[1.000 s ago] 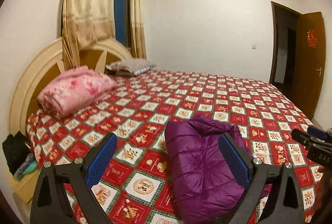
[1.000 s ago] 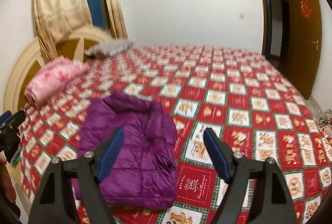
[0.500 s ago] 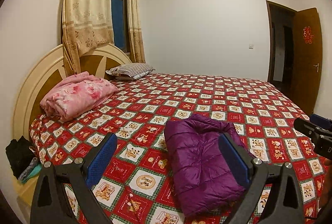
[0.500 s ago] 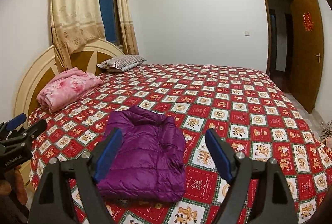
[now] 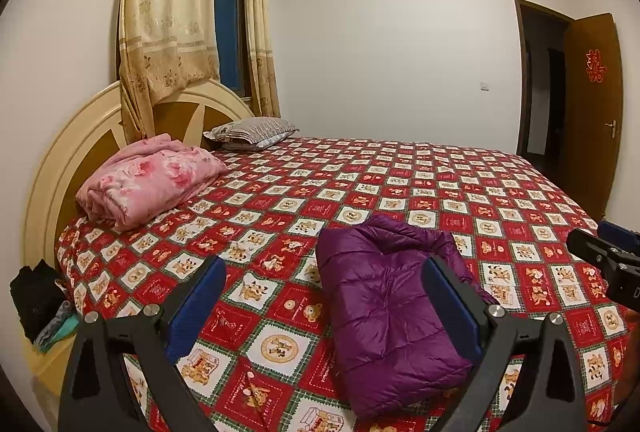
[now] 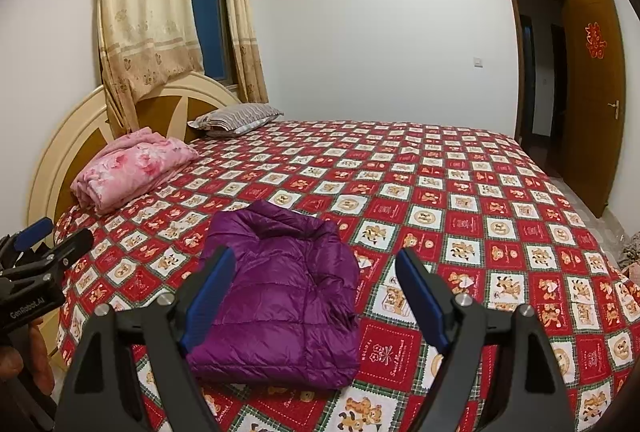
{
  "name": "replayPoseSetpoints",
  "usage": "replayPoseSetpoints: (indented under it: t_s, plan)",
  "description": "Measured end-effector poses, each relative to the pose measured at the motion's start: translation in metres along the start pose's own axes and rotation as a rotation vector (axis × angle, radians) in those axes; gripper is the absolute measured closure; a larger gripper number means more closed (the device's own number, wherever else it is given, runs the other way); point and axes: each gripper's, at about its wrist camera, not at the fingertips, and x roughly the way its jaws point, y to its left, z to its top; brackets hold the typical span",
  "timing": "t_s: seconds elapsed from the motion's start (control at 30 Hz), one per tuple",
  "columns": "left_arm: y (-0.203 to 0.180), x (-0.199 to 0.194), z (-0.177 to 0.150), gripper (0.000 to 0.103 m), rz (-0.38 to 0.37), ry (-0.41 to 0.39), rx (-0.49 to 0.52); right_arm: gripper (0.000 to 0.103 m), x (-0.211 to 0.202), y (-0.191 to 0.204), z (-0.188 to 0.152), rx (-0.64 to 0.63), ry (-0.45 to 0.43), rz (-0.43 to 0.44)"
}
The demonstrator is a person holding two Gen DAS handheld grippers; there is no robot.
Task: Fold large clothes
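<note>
Both hand-held grippers have drawn back from the bed: our left gripper (image 5: 322, 306) and our right gripper (image 6: 316, 296) hang with their blue-padded jaws spread wide and nothing between them. Compared with a second ago, when the views were tipped and blurred, both cameras now sit level and sharp, and the purple quilted down jacket (image 6: 280, 296) lies a little lower and further from the lens. It rests as a compact folded rectangle near the lower centre of the right wrist view, on the red-and-white teddy-bear patchwork bedspread (image 6: 460, 199), touched by neither tool. We judge that the fold of this garment is finished and we are stepping away.

As for writing, the body of the left gripper, seen at the left edge of the right wrist view, reads "GenRobot.AI". A red paper character decoration (image 6: 595, 41) hangs on the brown wooden door at the upper right. Small print on the bedspread squares is too fine to read.
</note>
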Motion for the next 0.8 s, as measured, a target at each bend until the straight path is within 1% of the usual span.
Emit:
replayPoseSetpoints:
  t_s: [0.8]
  plan:
    - [0.0028, 0.0059, -0.0045, 0.005, 0.003, 0.013, 0.003, 0.018, 0.0047, 0.0080, -0.0080, 0.000, 0.007, 0.001]
